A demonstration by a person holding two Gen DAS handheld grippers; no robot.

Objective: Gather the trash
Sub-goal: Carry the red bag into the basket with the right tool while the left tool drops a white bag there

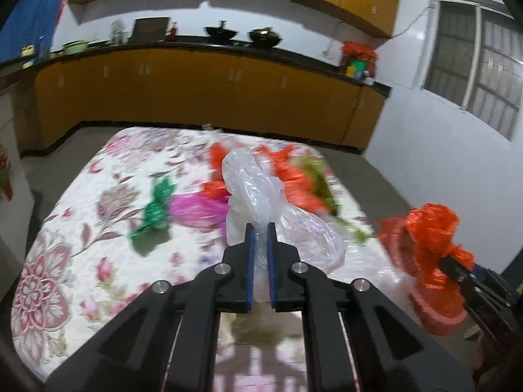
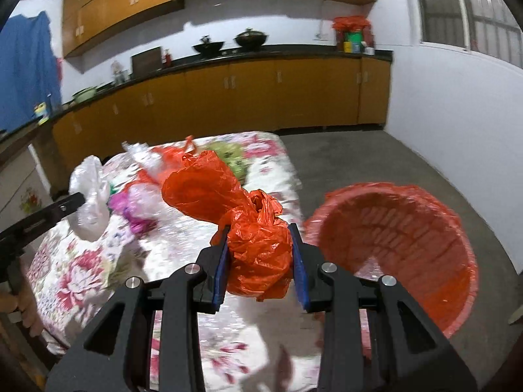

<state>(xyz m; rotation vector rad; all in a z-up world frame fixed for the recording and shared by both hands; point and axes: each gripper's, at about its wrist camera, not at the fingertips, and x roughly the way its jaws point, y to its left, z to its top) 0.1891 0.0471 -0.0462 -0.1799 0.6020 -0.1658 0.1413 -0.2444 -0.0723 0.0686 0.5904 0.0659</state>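
Observation:
My left gripper (image 1: 260, 228) is shut on a clear plastic bag (image 1: 261, 192), held above the floral table (image 1: 65, 261). In the right wrist view that clear plastic bag (image 2: 91, 196) hangs at the left from the left gripper. My right gripper (image 2: 260, 238) is shut on a crumpled orange plastic bag (image 2: 235, 212), just left of the red basket (image 2: 408, 245) standing on the floor. From the left wrist view the same orange bag (image 1: 431, 238) hangs over the red basket (image 1: 434, 307). Green (image 1: 157, 209), pink (image 1: 196, 209) and orange (image 1: 294, 176) bags lie on the table.
The table's floral cloth (image 2: 81, 277) reaches the right edge near the basket. Grey floor (image 2: 376, 163) spreads to the right, bounded by a white wall (image 2: 457, 114). Yellow cabinets with a dark counter (image 1: 196, 45) run along the back. A hand (image 2: 19, 310) holds the left gripper's handle.

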